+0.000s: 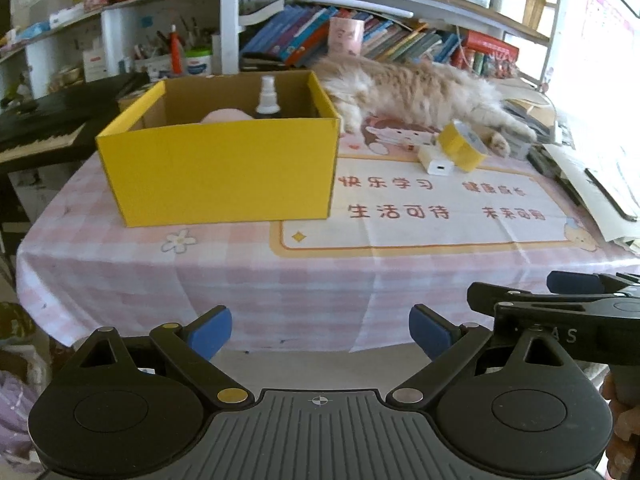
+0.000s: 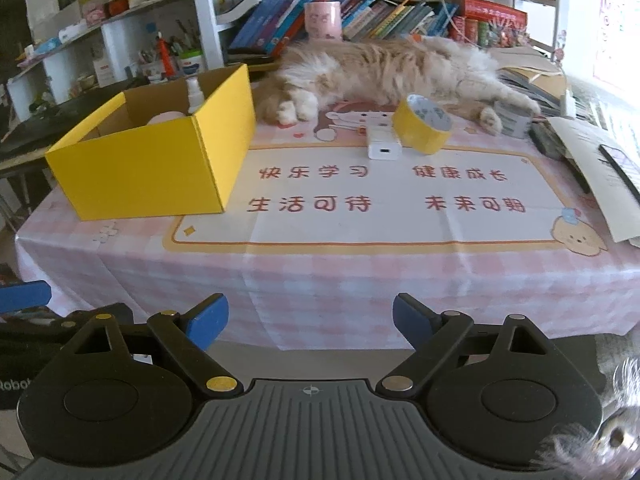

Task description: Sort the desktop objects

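Observation:
A yellow cardboard box point(image 1: 216, 172) point(image 2: 152, 168) stands on the table's left side, holding a white spray bottle point(image 1: 267, 96) point(image 2: 194, 94) and a pink round thing point(image 1: 226, 115). Further right on the mat lie a yellow tape roll point(image 1: 462, 145) point(image 2: 424, 124) and a small white rectangular device point(image 1: 436, 163) point(image 2: 384, 147), side by side. My left gripper point(image 1: 320, 330) is open and empty, short of the table's front edge. My right gripper point(image 2: 310, 320) is likewise open with nothing between its fingers; it shows at the right of the left wrist view point(image 1: 576, 300).
A long-haired cat point(image 1: 412, 94) point(image 2: 384, 74) lies across the back of the table, one paw beside the tape roll. Papers and a dark phone point(image 2: 618, 164) crowd the right edge. A bookshelf point(image 2: 360, 16) stands behind, a keyboard point(image 1: 36, 136) to the left.

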